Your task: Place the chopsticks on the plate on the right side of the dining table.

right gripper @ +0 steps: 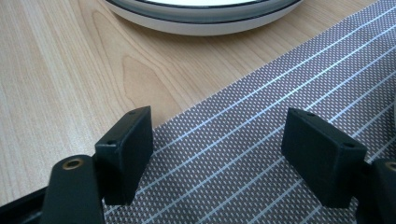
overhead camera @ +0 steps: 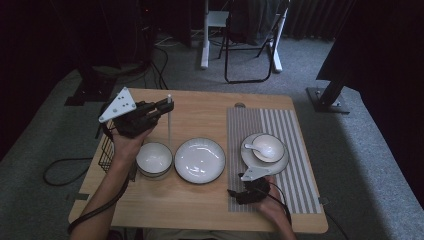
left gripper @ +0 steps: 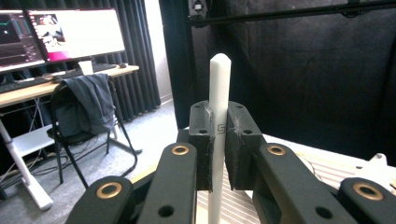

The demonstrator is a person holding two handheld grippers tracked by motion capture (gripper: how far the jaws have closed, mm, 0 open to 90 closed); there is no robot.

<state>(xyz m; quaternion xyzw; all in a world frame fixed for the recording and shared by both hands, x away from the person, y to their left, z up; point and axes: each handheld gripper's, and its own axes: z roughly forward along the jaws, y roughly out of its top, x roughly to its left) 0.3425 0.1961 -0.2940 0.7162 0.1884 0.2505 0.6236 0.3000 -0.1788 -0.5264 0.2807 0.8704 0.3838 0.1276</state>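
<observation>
1. Above the far left part of the table, the left gripper is clamped on a slim white chopstick, which hangs upright, its lower end dropping toward the wood between the small bowl and the round plate.
2. Seen from the left gripper view, the two pads squeeze the chopstick from both sides, with its rounded top standing well clear above them.
3. Near the right front edge, the right gripper rests low over the striped placemat, jaws spread wide with nothing between them; the right gripper view shows bare mat between its pads.
4. Handling, as I judge it: the chopstick looks stiff, very light and smooth, so it may swivel or slide in a two-pad pinch. A hold around the middle of its length, square across the pads, should keep it from tipping.
5. If it is ceramic or melamine, a drop onto the dishes could chip it, so it wants setting down gently.
6. On the placemat sits a saucer carrying a small bowl with a white spoon in it.
7. Hard to make out: the chopstick's lower tip fades against the pale wood, so I cannot tell whether it touches the table.
8. A dark wire rack at the left edge is partly hidden by the person's forearm, and its contents cannot be read.
</observation>
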